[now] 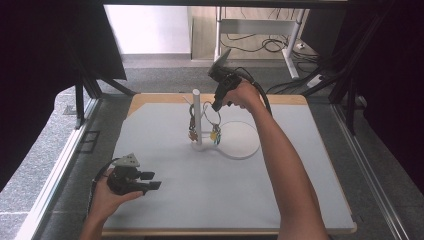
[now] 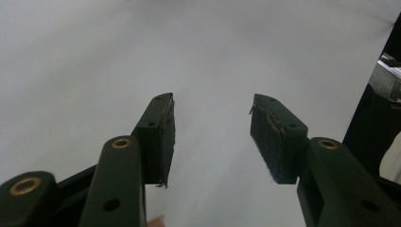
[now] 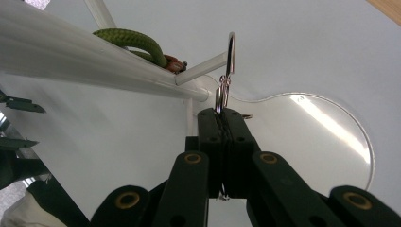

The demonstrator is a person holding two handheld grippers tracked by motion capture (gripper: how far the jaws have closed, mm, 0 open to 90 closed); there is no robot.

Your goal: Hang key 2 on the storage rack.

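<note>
A white post (image 1: 196, 117) with thin side pegs stands on a clear round-ended base (image 1: 240, 142) at the table's middle. A keychain with a brown tag (image 1: 192, 131) hangs at the post's left. My right gripper (image 1: 216, 106) is shut on a silver key ring (image 3: 230, 52) whose yellow-green tag (image 1: 215, 134) dangles below. In the right gripper view its jaws (image 3: 225, 113) pinch the ring's lower link, and the loop stands right at a peg's tip (image 3: 201, 68). A green cord (image 3: 135, 40) lies over the post (image 3: 71, 66). My left gripper (image 1: 152, 181) rests open and empty near the front left (image 2: 212, 127).
The grey table top (image 1: 280, 195) has a wooden rim at the back. Black frame legs and dark curtains flank both sides. A white desk frame and cables (image 1: 270, 45) lie on the floor beyond the table.
</note>
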